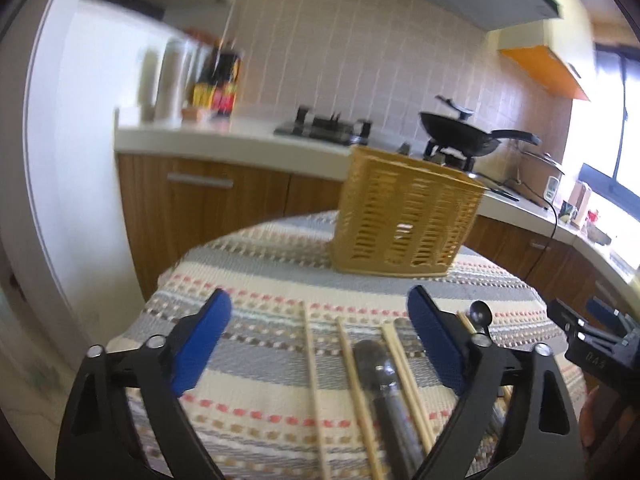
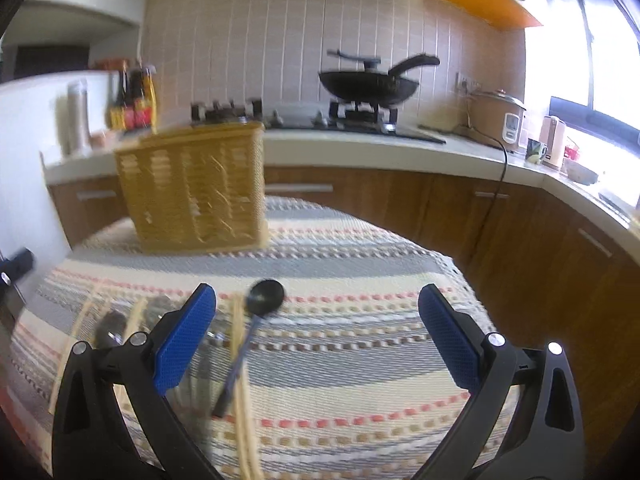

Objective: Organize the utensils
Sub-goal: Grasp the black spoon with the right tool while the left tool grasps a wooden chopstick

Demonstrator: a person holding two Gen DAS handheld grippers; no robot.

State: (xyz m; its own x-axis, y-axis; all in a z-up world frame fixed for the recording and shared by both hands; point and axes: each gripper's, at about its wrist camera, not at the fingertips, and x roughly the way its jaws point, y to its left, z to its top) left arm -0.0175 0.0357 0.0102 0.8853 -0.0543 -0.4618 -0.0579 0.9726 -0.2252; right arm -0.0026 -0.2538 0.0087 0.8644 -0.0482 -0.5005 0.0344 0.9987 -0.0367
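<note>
A yellow woven basket (image 1: 404,216) (image 2: 192,188) stands upright at the far side of the round table with the striped cloth (image 1: 256,276) (image 2: 360,364). Several wooden chopsticks (image 1: 312,380) (image 2: 240,360), a grey metal spoon (image 1: 378,364) (image 2: 110,328) and a small black spoon (image 1: 480,314) (image 2: 265,296) lie on the cloth near me. My left gripper (image 1: 318,300) is open above the chopsticks and the grey spoon, its pads touching nothing. My right gripper (image 2: 318,292) is open too, with the black spoon near its left finger. Its body shows at the right edge of the left wrist view.
Behind the table runs a kitchen counter (image 2: 360,148) with wooden cabinets below. On it are a gas stove with a black wok (image 2: 368,84) (image 1: 460,132), sauce bottles (image 2: 134,100) (image 1: 218,84) and a rice cooker (image 2: 500,116). The table edge drops off at right.
</note>
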